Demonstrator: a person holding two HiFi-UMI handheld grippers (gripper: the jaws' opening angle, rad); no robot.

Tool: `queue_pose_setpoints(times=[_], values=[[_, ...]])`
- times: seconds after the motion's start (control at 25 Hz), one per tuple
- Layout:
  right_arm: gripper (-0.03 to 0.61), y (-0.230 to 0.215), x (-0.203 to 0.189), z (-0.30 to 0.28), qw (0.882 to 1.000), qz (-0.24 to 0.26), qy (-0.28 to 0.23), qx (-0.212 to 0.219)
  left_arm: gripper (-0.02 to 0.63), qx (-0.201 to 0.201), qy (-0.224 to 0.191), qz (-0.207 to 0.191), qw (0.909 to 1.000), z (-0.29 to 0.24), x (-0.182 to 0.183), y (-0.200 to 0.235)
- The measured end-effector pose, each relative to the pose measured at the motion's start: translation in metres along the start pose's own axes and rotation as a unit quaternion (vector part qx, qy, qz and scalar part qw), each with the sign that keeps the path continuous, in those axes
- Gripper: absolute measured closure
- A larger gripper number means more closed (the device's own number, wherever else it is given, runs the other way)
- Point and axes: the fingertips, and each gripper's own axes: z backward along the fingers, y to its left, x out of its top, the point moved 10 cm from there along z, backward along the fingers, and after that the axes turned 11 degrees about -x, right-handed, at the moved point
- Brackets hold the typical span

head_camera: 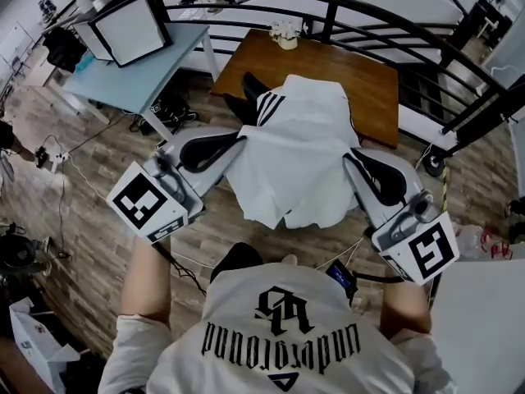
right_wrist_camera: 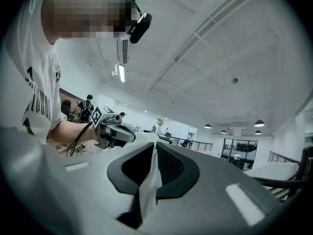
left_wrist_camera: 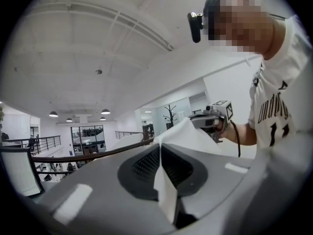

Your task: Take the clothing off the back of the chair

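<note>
A white garment [head_camera: 295, 154] with black stripes hangs spread between my two grippers, in front of the person's chest. My left gripper [head_camera: 238, 142] is shut on its left edge, and my right gripper [head_camera: 351, 158] is shut on its right edge. Behind the cloth a bit of the black chair [head_camera: 250, 84] shows; the rest of the chair is hidden. In the left gripper view the white cloth [left_wrist_camera: 188, 133] is pinched in the shut left gripper [left_wrist_camera: 160, 148]. The right gripper view shows a fold of cloth [right_wrist_camera: 149, 185] clamped in the right gripper [right_wrist_camera: 155, 151]. Both grippers point level, towards each other.
A brown wooden table [head_camera: 361, 72] with a small flower pot [head_camera: 287, 33] stands just beyond the chair. A black railing [head_camera: 394, 15] curves behind it. At the left is a light blue desk [head_camera: 123, 80] bearing a monitor [head_camera: 131, 27]. Cables lie on the wooden floor.
</note>
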Motion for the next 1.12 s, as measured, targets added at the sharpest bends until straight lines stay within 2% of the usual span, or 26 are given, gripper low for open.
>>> queue_pose_setpoints(times=[0.24, 0.48, 0.68, 1.12], values=[[0.56, 0.032, 0.018, 0.005, 1.0, 0.007, -0.001, -0.024, 0.557, -0.033, -0.02, -0.004, 0.9993, 0.021, 0.004, -0.001], [0.56, 0.082, 0.04, -0.001, 0.997, 0.012, 0.008, -0.071, 0.557, -0.082, -0.034, -0.009, 0.996, 0.058, 0.008, 0.011], [0.56, 0.124, 0.04, -0.007, 0.994, 0.012, 0.018, -0.105, 0.557, -0.116, -0.038, -0.014, 0.9924, 0.087, -0.001, 0.014], [0.558, 0.217, 0.034, -0.012, 0.984, -0.02, 0.068, -0.165, 0.557, -0.171, -0.022, 0.01, 0.985, 0.154, -0.031, 0.002]])
